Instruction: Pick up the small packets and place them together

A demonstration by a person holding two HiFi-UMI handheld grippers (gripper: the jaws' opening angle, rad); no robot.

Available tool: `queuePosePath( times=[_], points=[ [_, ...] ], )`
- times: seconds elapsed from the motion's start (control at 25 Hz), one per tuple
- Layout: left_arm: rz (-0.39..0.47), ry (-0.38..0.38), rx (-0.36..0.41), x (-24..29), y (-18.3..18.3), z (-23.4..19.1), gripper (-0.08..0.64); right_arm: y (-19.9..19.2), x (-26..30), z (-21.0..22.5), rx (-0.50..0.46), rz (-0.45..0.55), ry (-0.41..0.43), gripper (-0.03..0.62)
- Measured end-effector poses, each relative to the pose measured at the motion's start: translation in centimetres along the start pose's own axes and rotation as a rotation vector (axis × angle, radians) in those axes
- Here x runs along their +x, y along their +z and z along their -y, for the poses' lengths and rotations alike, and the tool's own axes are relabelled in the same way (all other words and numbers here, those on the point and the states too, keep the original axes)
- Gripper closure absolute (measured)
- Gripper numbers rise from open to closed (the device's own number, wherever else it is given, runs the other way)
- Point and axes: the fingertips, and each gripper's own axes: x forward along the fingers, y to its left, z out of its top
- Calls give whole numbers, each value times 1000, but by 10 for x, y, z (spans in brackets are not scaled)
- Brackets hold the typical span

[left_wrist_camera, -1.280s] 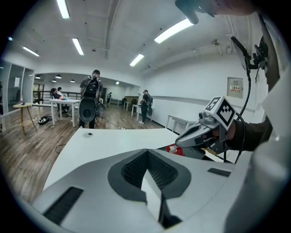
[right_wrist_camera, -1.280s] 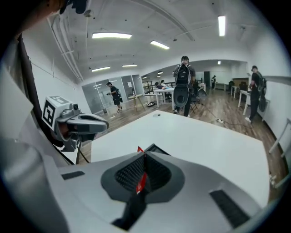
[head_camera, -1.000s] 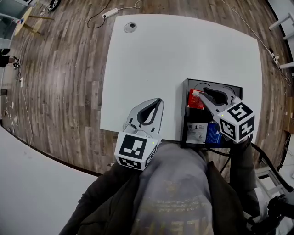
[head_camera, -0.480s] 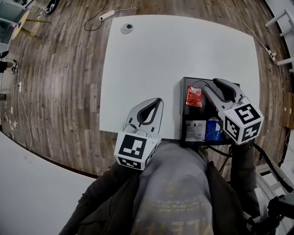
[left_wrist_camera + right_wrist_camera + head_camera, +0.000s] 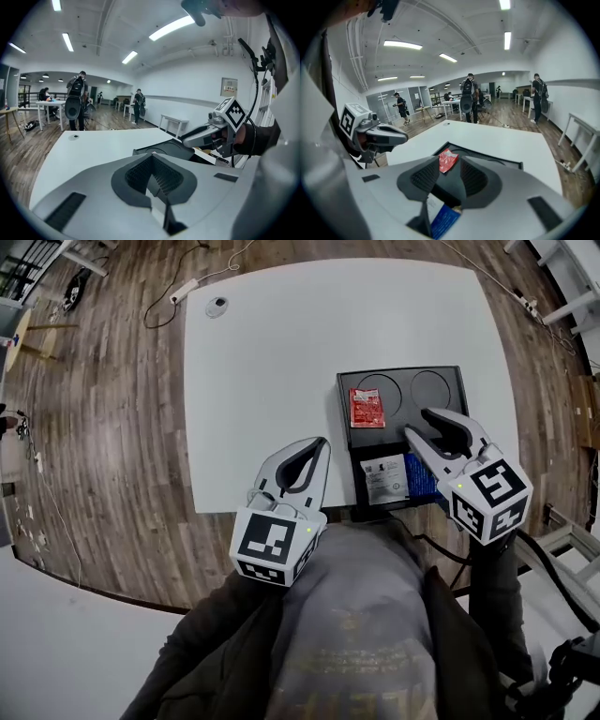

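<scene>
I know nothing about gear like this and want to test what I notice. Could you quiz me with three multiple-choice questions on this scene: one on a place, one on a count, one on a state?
1. Where does the red packet lie?
A) in the black tray, at its far left
B) on the wooden floor
C) on the bare white table

2. How many packets are in the tray?
A) one
B) three
C) six

3. How is the right gripper?
A) clamped on the red packet
B) clamped on the tray's rim
C) open, holding nothing

Answers:
1 A: the head view shows it flat in the tray's far-left hollow.
2 B: the red packet, a white packet and a blue packet.
3 C: its jaws, which have just been opening, stand apart above the tray.
</scene>
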Motion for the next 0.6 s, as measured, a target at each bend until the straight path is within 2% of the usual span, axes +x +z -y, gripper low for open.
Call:
queuePosePath(
  times=[0.16,0.28,0.6],
  points=[
    [-32,-48,16,8,-8,18,558,-40,-4,-16,36,-73,64,449],
    [-51,-65,27,12,-11,27,558,-72,3,-17,78,-149,79,449],
    [-96,-50,24,18,-19,27,558,-117,26,-19,110,-302,83,448]
  ],
)
